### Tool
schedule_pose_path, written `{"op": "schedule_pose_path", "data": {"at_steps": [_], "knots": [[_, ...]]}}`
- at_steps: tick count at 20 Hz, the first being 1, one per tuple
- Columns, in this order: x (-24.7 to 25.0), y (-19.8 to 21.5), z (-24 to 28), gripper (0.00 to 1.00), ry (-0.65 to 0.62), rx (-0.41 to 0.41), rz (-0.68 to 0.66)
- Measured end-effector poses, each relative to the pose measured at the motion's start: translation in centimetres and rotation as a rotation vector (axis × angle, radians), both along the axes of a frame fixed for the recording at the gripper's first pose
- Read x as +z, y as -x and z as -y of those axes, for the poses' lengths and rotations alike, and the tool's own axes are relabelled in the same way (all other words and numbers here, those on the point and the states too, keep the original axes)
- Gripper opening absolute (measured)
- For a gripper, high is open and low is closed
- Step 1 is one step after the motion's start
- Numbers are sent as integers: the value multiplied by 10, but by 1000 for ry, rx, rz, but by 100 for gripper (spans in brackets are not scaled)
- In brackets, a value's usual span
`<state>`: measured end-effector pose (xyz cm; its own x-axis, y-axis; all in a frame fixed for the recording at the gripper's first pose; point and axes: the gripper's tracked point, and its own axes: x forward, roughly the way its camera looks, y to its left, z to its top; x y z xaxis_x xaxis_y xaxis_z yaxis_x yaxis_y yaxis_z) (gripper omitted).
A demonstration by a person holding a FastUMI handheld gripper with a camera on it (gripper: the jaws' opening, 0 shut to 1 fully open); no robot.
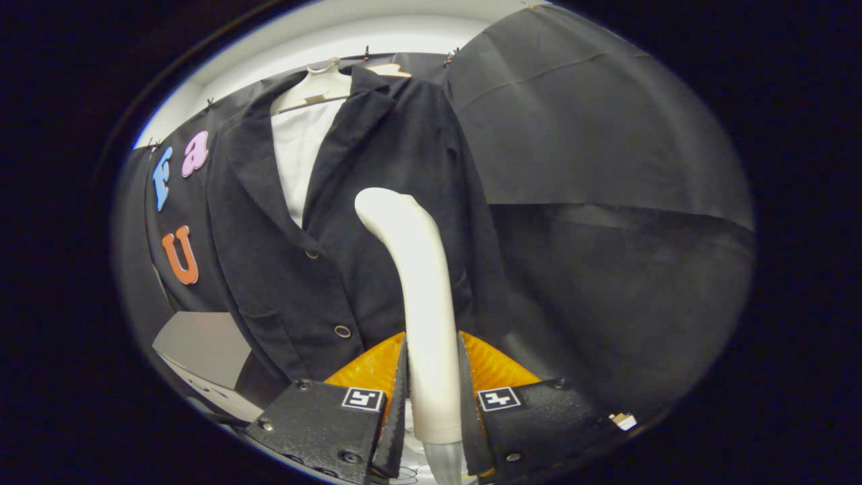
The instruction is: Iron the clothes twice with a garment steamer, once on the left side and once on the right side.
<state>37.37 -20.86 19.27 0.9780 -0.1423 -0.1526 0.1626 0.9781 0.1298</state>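
Jaws pinching steamer handle (424, 296) on both sides | steamer head near dark jacket (377, 222) on hanger (323, 84)

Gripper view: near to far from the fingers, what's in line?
Gripper, fingers shut on the white garment steamer handle → steamer head → dark jacket on its hanger → black booth wall.

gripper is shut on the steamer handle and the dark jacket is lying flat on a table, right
Not quite. The gripper is shut on the steamer handle, but the gripper view shows the dark jacket hanging on a hanger, not lying on a table.
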Motion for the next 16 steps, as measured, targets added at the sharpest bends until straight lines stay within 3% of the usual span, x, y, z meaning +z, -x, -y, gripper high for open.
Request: {"op": "schedule_pose_path", "data": {"at_steps": [16], "knots": [[-73, 3, 1, 38, 16, 16, -115]]}}
